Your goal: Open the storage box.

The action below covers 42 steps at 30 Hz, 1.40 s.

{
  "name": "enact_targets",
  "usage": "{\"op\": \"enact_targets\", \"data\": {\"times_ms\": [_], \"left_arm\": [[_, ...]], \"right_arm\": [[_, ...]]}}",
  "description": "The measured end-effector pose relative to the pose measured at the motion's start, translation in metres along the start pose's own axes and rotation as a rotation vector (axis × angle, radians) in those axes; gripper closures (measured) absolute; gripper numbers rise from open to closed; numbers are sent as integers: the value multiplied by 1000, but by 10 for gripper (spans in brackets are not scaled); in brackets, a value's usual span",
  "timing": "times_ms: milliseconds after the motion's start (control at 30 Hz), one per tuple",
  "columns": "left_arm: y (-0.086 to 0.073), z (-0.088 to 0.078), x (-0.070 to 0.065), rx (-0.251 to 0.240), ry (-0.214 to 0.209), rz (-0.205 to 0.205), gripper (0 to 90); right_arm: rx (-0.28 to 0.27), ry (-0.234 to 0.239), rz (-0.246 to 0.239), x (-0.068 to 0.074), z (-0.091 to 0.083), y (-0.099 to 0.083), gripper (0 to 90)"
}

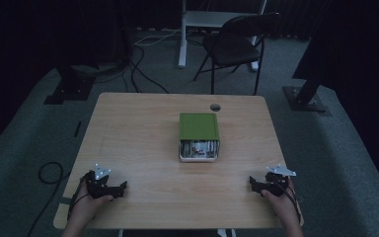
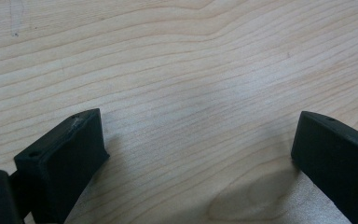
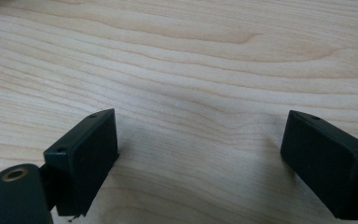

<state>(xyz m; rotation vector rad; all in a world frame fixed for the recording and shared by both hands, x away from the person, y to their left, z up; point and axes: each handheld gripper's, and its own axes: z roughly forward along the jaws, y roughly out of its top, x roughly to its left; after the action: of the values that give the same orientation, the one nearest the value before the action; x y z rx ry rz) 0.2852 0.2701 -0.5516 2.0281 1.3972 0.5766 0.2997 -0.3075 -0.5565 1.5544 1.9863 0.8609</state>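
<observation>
Resting at the near edge of the wooden table (image 1: 143, 143), the left gripper (image 1: 122, 187) sits at about seven o'clock and the right gripper (image 1: 252, 183) at about five o'clock, each held low in a hand. In the left gripper view (image 2: 200, 140) and the right gripper view (image 3: 200, 140) the jaws stand spread wide with only bare wood grain between them. Both point inward toward the table's middle. A broad stretch of open tabletop lies between the grippers. Farther off, toward twelve o'clock, the green-lidded box (image 1: 199, 126) sits at the table's centre, well apart from both grippers, its near side showing small items inside. Beyond it a round hole (image 1: 215, 107) lies near the far edge, and a folding chair (image 1: 237, 44) stands past the table.
</observation>
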Motion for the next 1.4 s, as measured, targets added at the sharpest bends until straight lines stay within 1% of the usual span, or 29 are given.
{"op": "enact_targets", "data": {"times_ms": [100, 167, 233, 400, 467, 500, 567, 667, 733, 933, 1100, 1267, 1300, 1333, 1400], "left_arm": [[0, 0, 0, 1, 6, -7, 33], [-1, -1, 0, 5, 27, -25, 25], [-1, -1, 0, 4, 37, -36, 25], [-1, -1, -1, 1, 41, -27, 27], [-1, -1, -3, -3, 36, -5, 27], [-1, -1, -3, -3, 36, -5, 27], [0, -1, -7, -11, 29, 28, 29], [0, -1, -11, -23, 25, 55, 46], [1, -1, -13, -26, 29, 68, 46], [4, 2, -20, -46, 8, 101, 45], [8, 4, -28, -58, -6, 120, 46], [14, 5, -37, -70, -12, 160, 45], [14, 5, -37, -70, -12, 160, 45], [16, 6, -41, -69, -17, 180, 45], [17, 7, -45, -69, -20, 191, 45]], "right_arm": [[0, 0, -1, 0, 0, 0, 107], [0, 0, 0, 0, 0, 0, 106], [0, 0, -1, 0, 0, 0, 107], [0, 0, 0, 0, 0, 0, 107], [0, 0, 0, 0, 0, 0, 107], [0, 0, 0, 0, 0, 0, 107], [0, 0, 0, 0, 0, 0, 107], [0, 0, 0, 0, 0, 0, 107], [0, 0, 0, 0, 0, 0, 107], [1, 0, 1, 0, 0, 0, 107], [1, 0, 1, 0, 0, 0, 107], [1, 0, 1, 0, 0, 0, 106], [1, 0, 1, 0, 0, 0, 106], [1, 0, 1, 0, 0, 0, 106], [0, 0, 1, 0, 0, 0, 107]]}}
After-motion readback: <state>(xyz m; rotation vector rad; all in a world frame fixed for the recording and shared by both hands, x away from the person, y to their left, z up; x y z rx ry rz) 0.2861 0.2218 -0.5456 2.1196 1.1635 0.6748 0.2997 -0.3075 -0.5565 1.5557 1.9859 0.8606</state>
